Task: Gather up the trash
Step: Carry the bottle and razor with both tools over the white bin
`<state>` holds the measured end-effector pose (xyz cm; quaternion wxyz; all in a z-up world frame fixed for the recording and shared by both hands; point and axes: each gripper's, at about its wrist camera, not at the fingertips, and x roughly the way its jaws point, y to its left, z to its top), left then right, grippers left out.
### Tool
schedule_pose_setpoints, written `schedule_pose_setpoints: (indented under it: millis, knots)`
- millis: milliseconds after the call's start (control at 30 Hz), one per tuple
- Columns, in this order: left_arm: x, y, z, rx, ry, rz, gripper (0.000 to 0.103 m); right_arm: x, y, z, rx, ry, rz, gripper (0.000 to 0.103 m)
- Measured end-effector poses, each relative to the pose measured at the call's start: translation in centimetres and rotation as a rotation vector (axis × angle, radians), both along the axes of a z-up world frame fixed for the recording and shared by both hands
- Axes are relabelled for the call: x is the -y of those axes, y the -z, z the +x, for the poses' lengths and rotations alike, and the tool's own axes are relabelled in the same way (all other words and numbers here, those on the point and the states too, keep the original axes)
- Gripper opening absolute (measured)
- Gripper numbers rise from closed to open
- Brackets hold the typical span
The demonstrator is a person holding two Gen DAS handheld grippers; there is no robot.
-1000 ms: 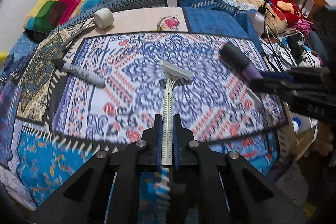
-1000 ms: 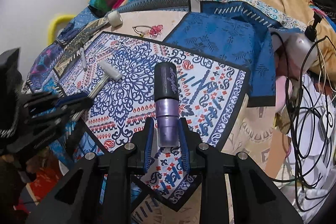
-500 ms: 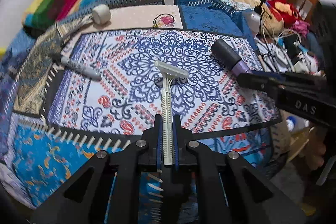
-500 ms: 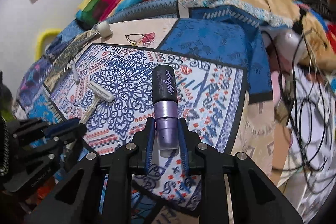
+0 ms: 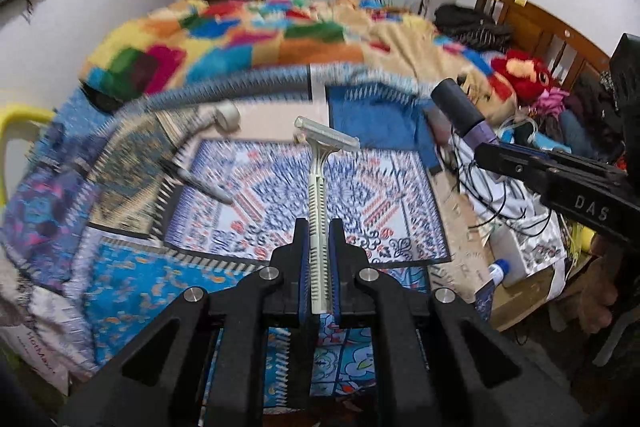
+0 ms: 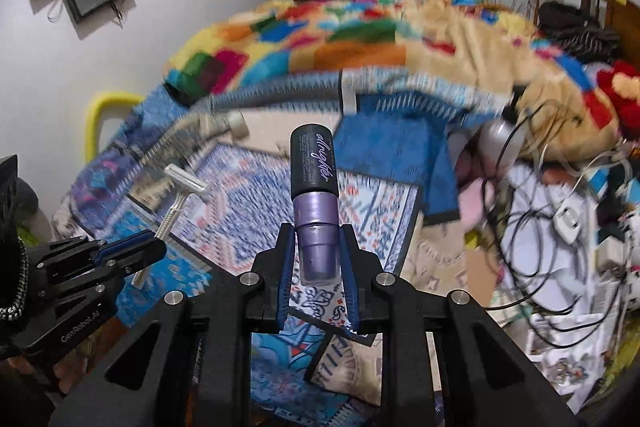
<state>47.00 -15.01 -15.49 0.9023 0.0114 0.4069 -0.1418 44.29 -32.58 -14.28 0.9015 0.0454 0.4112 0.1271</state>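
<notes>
The disposable razor [image 5: 318, 203] stood clamped between the blue pads of the left gripper [image 5: 319, 251], held only by the lower part of its thin ribbed handle, with most of the handle and the blade head reaching out well beyond the fingertips. That long overhang looked like the main risk: a quick swing or a knock could pivot the razor in the pads or slide it free, and the bare blade head would then fall back onto the patterned bedspread [image 5: 256, 227] below. The purple spray bottle [image 6: 316, 211] sat gripped in the right gripper [image 6: 318, 267] by its narrow stepped base, the heavier dark cap end projecting forward of the jaws; the smooth tapered plastic could creep out of the pads if the grip slackened. Both grippers hung close side by side above the bed, so the razor head and the bottle could strike each other in transit. Farther out, a marker pen [image 5: 200, 179] and a roll of tape [image 5: 227, 115] lay on the bedspread, clear of either jaw, apparently yet to be collected.
</notes>
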Motion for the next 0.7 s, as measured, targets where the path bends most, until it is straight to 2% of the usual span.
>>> schedule_pose_setpoints:
  millis: [267,500,700]
  knots:
    - [-2.6,-6.0,-6.0,0.103,-0.061,-0.017,0.008,-1.3,-7.5,-5.4,0.149,-0.004,0.009,0.020]
    - [-6.7,-9.9,-11.4,0.174,-0.140,-0.069,0.008,-3.8,-11.5,-10.2,0.233,-0.036,0.010,0.020]
    - [-10.4,-12.1,-16.0,0.230,-0.211,-0.060,0.008,-6.3,-13.3,-13.9,0.282,-0.079,0.033,0.020]
